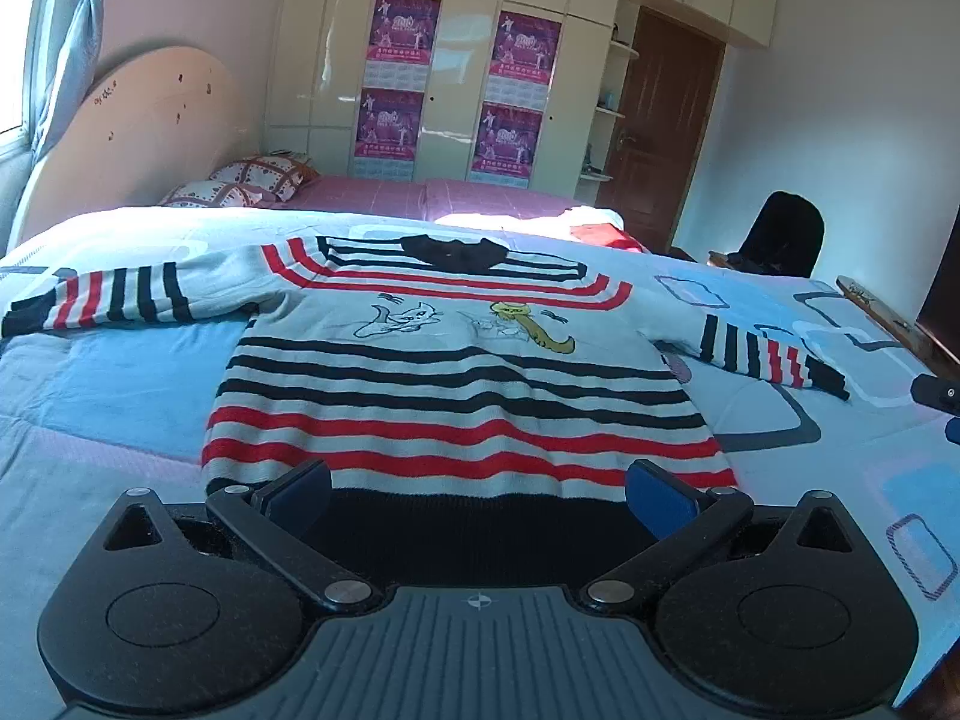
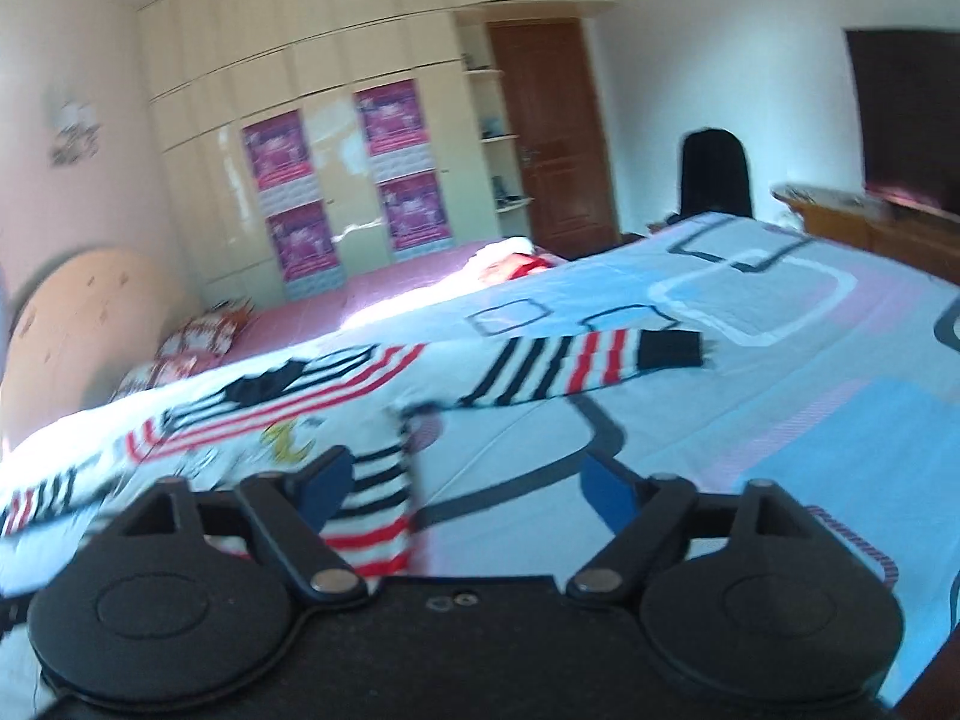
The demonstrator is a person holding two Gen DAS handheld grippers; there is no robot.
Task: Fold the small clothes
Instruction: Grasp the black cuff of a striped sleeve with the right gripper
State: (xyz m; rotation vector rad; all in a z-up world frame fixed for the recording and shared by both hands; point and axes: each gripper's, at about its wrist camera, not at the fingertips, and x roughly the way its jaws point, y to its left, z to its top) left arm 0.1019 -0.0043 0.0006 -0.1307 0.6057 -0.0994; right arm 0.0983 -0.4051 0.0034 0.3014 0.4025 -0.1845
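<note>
A small knitted sweater [image 1: 462,372] lies flat, front up, on the light blue bedspread [image 1: 120,396]. It is white with black and red stripes, a black collar and two cartoon animals on the chest. Both sleeves are spread out sideways. My left gripper [image 1: 477,483] is open, its blue pads wide apart just over the black hem, holding nothing. In the blurred right wrist view, my right gripper [image 2: 462,480] is also open. It hovers beside the sweater's [image 2: 372,516] right edge, with the striped right sleeve [image 2: 576,366] stretched out ahead on the bedspread [image 2: 750,420]. Nothing is pressed between its pads.
Beyond the blue bedspread lie a pink bed [image 1: 372,192], patterned pillows [image 1: 258,177] and a red cloth [image 1: 600,234]. A headboard [image 1: 138,132] stands on the left. A cream wardrobe [image 1: 456,84] with purple posters fills the back wall, beside a brown door [image 1: 660,132]. A black chair [image 1: 780,234] and wooden furniture [image 2: 870,222] are at the right.
</note>
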